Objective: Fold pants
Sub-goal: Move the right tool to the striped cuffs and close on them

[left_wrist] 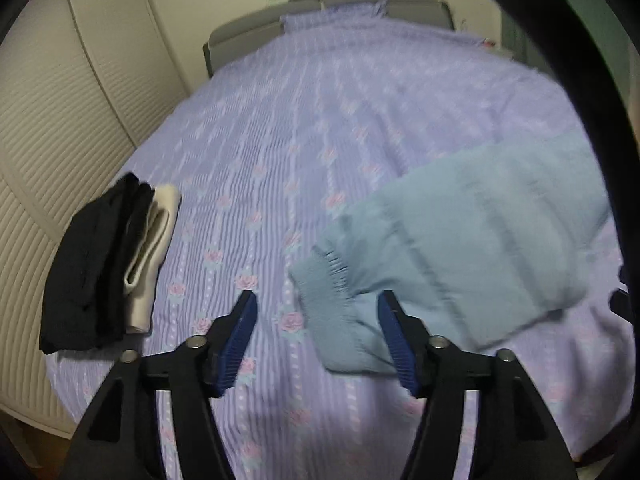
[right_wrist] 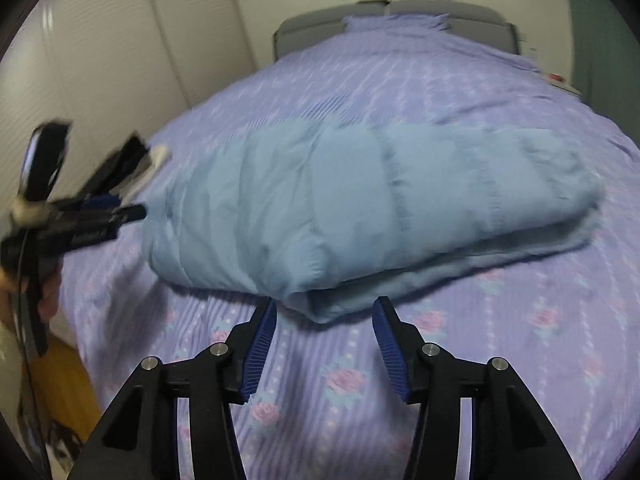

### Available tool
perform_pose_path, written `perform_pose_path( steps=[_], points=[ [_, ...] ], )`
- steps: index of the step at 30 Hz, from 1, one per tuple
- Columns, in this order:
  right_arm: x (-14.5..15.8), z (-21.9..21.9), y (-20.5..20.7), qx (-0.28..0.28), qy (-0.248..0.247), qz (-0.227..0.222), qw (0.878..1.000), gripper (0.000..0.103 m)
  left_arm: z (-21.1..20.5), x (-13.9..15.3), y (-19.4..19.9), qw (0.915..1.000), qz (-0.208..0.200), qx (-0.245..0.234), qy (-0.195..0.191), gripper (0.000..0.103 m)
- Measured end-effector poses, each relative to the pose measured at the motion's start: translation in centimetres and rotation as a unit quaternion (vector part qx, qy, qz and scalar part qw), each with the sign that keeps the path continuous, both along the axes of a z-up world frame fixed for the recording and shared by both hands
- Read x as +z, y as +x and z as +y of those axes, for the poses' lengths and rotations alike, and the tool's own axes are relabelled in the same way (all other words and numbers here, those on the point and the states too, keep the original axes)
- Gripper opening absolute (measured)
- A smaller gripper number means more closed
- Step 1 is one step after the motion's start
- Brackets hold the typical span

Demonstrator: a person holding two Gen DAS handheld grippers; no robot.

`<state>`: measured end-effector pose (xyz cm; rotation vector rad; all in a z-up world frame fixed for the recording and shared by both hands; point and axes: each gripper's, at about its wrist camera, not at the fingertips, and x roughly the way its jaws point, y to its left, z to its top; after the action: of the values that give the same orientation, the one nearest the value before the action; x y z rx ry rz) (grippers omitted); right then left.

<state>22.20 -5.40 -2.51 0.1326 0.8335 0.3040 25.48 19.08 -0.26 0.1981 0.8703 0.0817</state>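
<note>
Pale blue padded pants lay on the purple floral bedspread, already doubled over lengthwise. Their long axis ran left to right across the bed, the ribbed cuff pointing toward the left gripper. That gripper hovered over the cuff, jaws spread wide, holding nothing. The right gripper faced the near folded edge, jaws likewise apart and empty. A risk: the puffy layers might slide apart if only the top layer were pinched. Folded dark and cream clothes sat well apart at the left.
</note>
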Motion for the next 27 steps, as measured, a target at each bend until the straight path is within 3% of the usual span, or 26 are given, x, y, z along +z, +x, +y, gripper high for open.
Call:
perform_pose_path(
  steps=[6, 9, 13, 16, 22, 27],
  points=[
    [4.3, -3.5, -2.1, -0.041, -0.01, -0.048, 0.998, 0.07, -4.6, 4.2, -4.5, 0.9976, -0.064, -0.018, -0.02, 0.074],
    [6.1, -5.1, -3.0, -0.052, -0.017, -0.075, 0.996, 0.077, -7.4, 5.1, -6.0, 0.9955, -0.085, -0.026, -0.033, 0.079],
    [7.1, -8.1, -3.2, -0.089, -0.039, -0.115, 0.989, 0.078, -10.9, 5.1, -6.3, 0.9928, -0.094, -0.047, -0.056, 0.081],
    [6.6, -11.0, -2.2, -0.126, -0.052, -0.115, 0.984, 0.078, -13.3, 4.7, -5.4, 0.9919, -0.087, -0.063, -0.067, 0.081],
    [4.2, -18.3, 1.8, -0.197, 0.017, -0.071, 0.978, 0.078, -17.3, 4.3, -3.0, 0.9873, -0.101, -0.096, -0.075, 0.08],
    [2.5, -19.9, 4.2, -0.212, 0.015, -0.052, 0.976, 0.078, -20.8, 4.2, 0.5, 0.9846, -0.097, -0.12, -0.083, 0.08]
  ],
)
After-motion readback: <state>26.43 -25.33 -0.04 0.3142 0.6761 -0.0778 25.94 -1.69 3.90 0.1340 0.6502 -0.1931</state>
